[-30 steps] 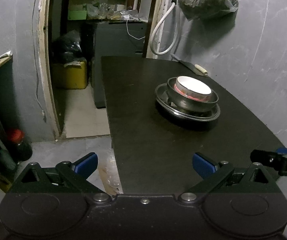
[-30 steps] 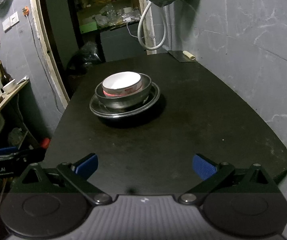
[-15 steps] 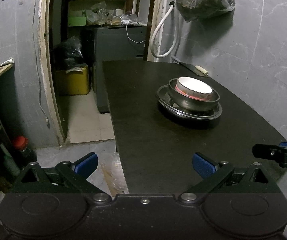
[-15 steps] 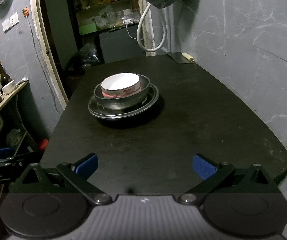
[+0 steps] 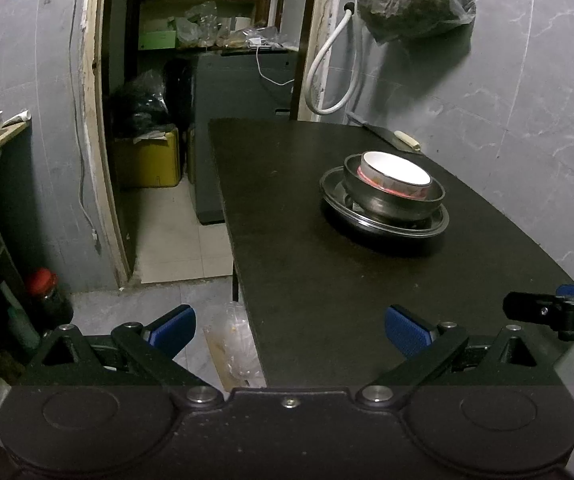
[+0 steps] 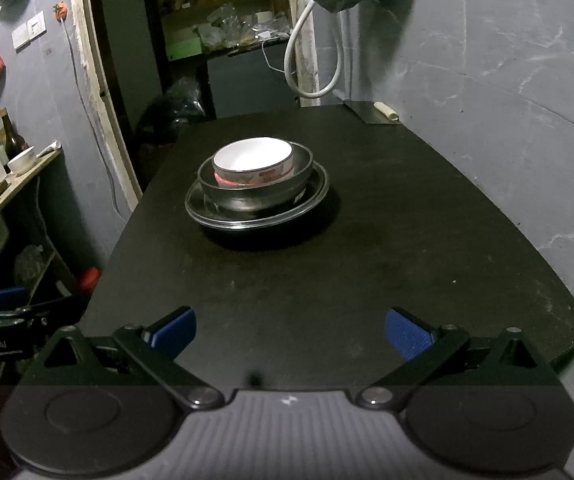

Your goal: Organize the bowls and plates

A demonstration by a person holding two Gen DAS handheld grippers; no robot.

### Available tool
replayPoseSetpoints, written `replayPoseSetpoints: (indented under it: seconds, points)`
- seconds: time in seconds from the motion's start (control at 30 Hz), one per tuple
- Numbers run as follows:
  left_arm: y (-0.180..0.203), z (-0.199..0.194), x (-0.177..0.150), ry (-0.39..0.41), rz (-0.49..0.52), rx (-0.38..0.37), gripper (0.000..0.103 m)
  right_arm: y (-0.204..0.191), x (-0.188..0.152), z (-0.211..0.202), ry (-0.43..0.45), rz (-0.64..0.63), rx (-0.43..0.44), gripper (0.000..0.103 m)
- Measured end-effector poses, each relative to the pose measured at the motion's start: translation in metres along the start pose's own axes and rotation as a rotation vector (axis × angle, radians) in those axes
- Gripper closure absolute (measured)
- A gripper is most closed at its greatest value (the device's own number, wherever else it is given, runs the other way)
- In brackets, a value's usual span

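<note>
The left gripper (image 5: 290, 328) sat at the bottom of its own view with its blue-padded fingers (image 5: 173, 326) spread wide and nothing between them, hanging over the near left edge of the black table (image 5: 327, 280) and the floor beside it. The right gripper (image 6: 290, 330) was likewise wide open and empty at the bottom of its frame, above the near end of the table (image 6: 367, 280). Each tool showed at the edge of the other's view: the right one at the lower right of the left camera's frame, the left one at the lower left of the right camera's.

Well apart from both, near the middle of the right view and right of centre in the left view, stood the stack. A white bowl (image 6: 253, 162) with a red-patterned outside sat nested in a steel bowl (image 6: 255, 190), which rested on a steel plate (image 6: 257, 216).

Further up, a knife (image 5: 395, 138) with a pale handle lay at the table's far end by the grey wall. A white hose (image 5: 329, 76) looped in the upper centre, beside a doorway.
</note>
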State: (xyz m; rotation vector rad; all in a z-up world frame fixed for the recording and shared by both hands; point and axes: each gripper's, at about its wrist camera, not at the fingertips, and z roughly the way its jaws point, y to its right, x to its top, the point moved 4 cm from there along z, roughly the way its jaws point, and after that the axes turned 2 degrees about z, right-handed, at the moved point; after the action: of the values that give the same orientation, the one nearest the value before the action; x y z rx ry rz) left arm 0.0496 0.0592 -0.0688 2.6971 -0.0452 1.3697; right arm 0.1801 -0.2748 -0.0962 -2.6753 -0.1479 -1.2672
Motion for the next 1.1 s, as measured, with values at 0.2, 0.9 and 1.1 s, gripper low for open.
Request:
replayPoseSetpoints:
  seconds: [0.2,0.9,1.1]
  points:
    - [-0.0008,0.0013,-0.0014,-0.003,-0.002,0.000,0.002,-0.0013,-0.0011,-0.0002,-0.004,-0.010,0.000,0.000]
    - [0.0047,0.0038,-0.0018,0.006,0.013,-0.007,0.002,0.0040,-0.0010,-0.0015,0.005,0.003,-0.004,0.000]
    - [0.0044,0.0034,-0.0018,0.007,0.014,-0.008,0.002,0.0048,-0.0012,-0.0021,0.006,0.004,-0.004,0.000]
